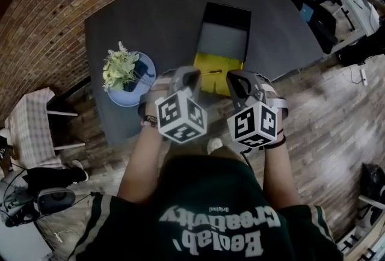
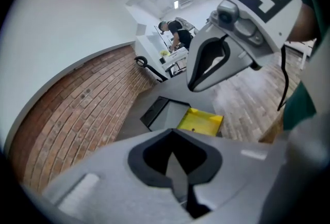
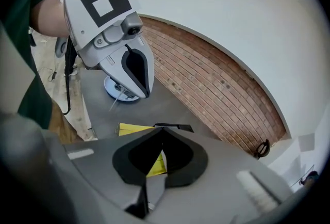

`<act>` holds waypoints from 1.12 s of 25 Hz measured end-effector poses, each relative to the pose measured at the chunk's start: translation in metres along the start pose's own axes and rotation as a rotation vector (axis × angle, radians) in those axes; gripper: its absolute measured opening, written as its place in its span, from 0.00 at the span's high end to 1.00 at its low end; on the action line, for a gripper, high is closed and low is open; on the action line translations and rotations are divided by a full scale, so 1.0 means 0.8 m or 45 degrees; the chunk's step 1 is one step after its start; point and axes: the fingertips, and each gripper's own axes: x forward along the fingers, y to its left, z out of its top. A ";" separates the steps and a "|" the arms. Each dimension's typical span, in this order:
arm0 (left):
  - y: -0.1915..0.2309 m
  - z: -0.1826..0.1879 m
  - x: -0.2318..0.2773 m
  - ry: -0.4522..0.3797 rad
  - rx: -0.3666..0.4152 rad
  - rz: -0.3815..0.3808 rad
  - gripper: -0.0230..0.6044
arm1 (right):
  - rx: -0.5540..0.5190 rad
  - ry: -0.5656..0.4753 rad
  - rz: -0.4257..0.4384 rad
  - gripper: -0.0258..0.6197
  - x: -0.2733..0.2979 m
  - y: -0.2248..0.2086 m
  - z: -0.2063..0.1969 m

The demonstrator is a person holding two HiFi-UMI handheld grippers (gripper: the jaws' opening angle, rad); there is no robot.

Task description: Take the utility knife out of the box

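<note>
An open box [image 1: 224,43] lies on the dark grey table [image 1: 162,19], its black lid folded back and a yellow insert [image 1: 218,70] toward me. A thin dark mark on the insert may be the utility knife; I cannot make it out. Both grippers hang side by side over the table's near edge, short of the box. The left gripper [image 1: 192,73] is shut and empty, with the box [image 2: 170,112] ahead past its closed tips [image 2: 172,130]. The right gripper [image 1: 236,79] also looks shut and empty, with the yellow insert [image 3: 135,129] beyond its tips [image 3: 162,131].
A potted plant [image 1: 120,68] on a blue plate [image 1: 129,97] stands left of the box, close to the left gripper. A chair with a checked cloth [image 1: 27,127] is off the table's left. A brick wall backs the table, and desks and a person [image 2: 178,32] are farther off.
</note>
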 end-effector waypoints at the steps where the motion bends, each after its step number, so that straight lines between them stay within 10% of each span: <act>1: -0.003 0.002 -0.009 -0.004 -0.007 0.011 0.96 | -0.015 -0.008 0.000 0.95 -0.007 0.002 0.003; 28: -0.059 0.057 -0.078 -0.008 -0.037 0.129 0.96 | -0.061 -0.143 0.043 0.95 -0.100 0.031 0.003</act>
